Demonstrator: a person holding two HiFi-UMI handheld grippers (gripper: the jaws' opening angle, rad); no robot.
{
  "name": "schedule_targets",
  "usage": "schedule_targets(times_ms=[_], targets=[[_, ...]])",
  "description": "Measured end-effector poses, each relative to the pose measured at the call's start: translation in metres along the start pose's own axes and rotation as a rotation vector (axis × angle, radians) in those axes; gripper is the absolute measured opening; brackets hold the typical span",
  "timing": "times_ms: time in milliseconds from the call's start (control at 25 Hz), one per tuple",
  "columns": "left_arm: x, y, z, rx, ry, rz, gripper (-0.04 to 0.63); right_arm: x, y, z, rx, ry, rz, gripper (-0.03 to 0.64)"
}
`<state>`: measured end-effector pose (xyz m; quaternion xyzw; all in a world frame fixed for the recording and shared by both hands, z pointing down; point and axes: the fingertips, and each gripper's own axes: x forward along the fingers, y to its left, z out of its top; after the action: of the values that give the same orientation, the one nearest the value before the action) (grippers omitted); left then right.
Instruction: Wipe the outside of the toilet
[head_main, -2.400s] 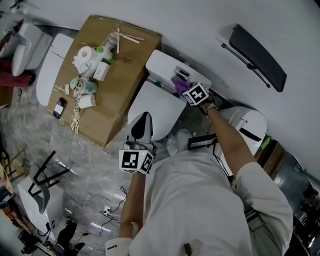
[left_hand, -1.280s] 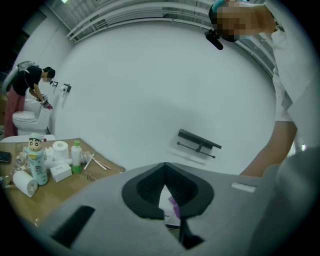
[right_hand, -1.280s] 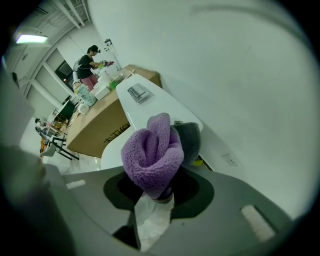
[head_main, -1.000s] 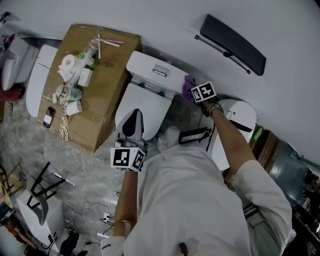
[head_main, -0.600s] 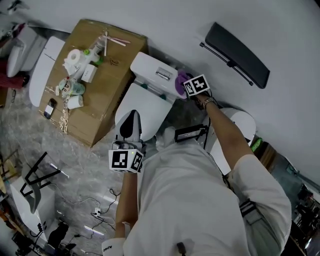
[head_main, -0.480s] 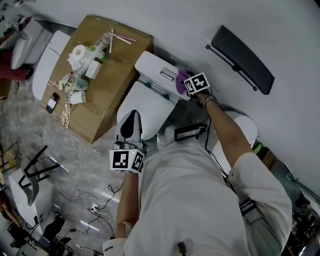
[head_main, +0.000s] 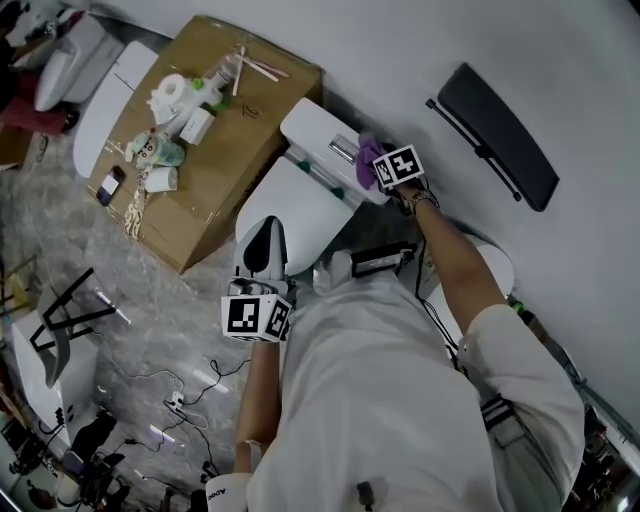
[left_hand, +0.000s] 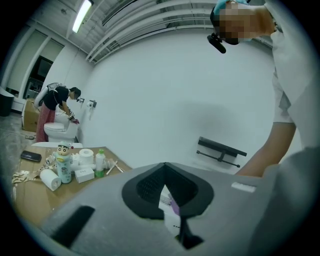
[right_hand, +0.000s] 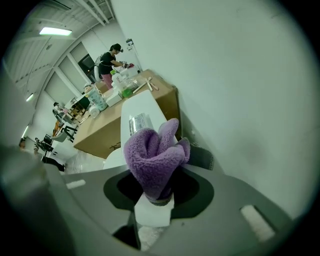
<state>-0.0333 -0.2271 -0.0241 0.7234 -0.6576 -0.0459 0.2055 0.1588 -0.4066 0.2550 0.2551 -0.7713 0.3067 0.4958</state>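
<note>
Right gripper's (head_main: 375, 165) fingers pinched a purple cloth (right_hand: 155, 160) at the toilet tank (head_main: 312, 128) for wiping; left gripper (head_main: 264, 232) hung aside, fingers seemingly closed.

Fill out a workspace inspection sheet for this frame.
Surface: marbled floor; white toilet, lid shut.
Job's things: purple cloth by the flush button on the tank; contact unclear.
Clutter: cardboard box beside the toilet carries toilet roll, bottles, phone.
Grippers: right gripper shut on the purple cloth; left gripper shut, empty, near the lid's front.
Cables: loose cables on the floor.
Surroundings: white wall, black wall fixture, more toilets; another person at one.
</note>
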Motion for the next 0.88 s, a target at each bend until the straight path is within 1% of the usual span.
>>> schedule_targets(times_ms=[280, 440, 600, 760, 880], targets=[[0.018, -0.018, -0.003, 0.024, 0.028, -0.075, 0.005, -0.014, -0.014, -0.023, 0.030, 0.001, -0.022, 0.132], [0.025, -0.024, -0.009, 0.023, 0.039, -0.108, 0.005, -0.020, -0.025, -0.042, 0.076, -0.007, -0.030, 0.132], [0.030, -0.030, -0.009, 0.022, 0.053, -0.145, 0.005, -0.027, -0.031, -0.061, 0.100, 0.003, -0.044, 0.132], [0.036, -0.038, -0.011, 0.020, 0.058, -0.183, 0.005, -0.032, -0.039, -0.083, 0.122, 0.029, -0.062, 0.134], [0.038, -0.042, -0.011, 0.027, 0.064, -0.209, 0.005, -0.036, -0.047, -0.111, 0.138, 0.099, -0.085, 0.133]])
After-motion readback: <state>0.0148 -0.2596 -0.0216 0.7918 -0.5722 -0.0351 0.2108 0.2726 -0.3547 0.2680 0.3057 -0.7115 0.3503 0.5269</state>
